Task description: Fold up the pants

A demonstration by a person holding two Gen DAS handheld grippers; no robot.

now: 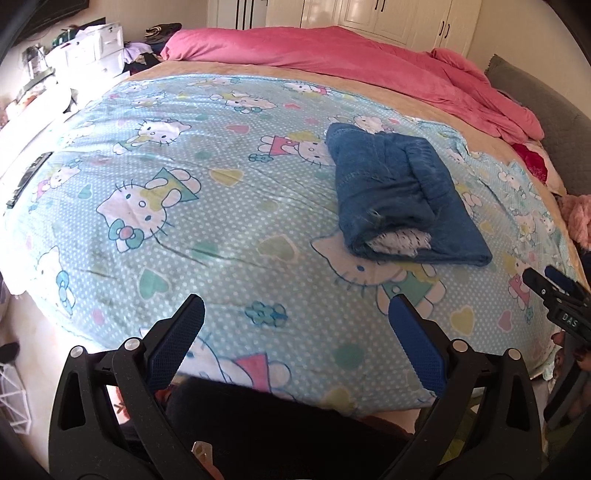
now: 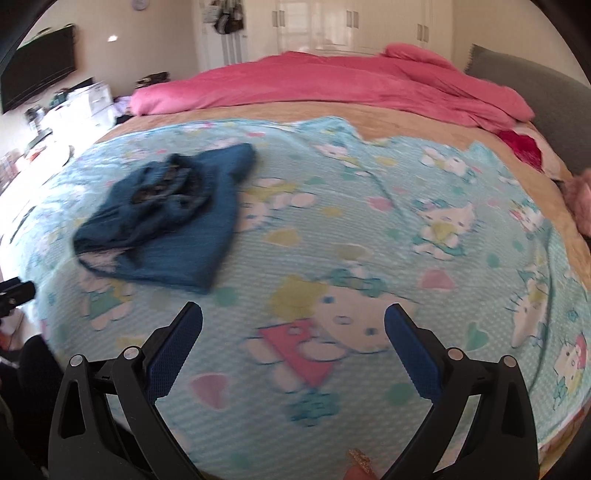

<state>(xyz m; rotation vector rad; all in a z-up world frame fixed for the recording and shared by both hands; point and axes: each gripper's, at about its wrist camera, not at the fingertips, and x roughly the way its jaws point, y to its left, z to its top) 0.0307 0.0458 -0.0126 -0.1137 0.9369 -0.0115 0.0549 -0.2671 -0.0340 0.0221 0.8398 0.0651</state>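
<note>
Pants [image 1: 402, 195] are blue denim, folded into a compact bundle, lying on the cartoon-cat blanket [image 1: 192, 206] spread over the bed. In the left wrist view they sit right of centre, well ahead of the claw; white pocket lining shows at the near open end. In the right wrist view the same bundle is at upper left, blurred by motion.

Left claw [image 1: 295, 314]: jaws spread wide, nothing between them, held over the near edge of the blanket, apart from the pants. Right claw [image 2: 293, 317]: also spread wide, empty, over the blanket, pants well off to its left. Its tip also shows at the right edge of the left wrist view.

Pink duvet [image 1: 332, 55] is bunched along the far side of the bed, grey headboard [image 1: 546, 122] at right, white wardrobe [image 1: 369, 14] behind
</note>
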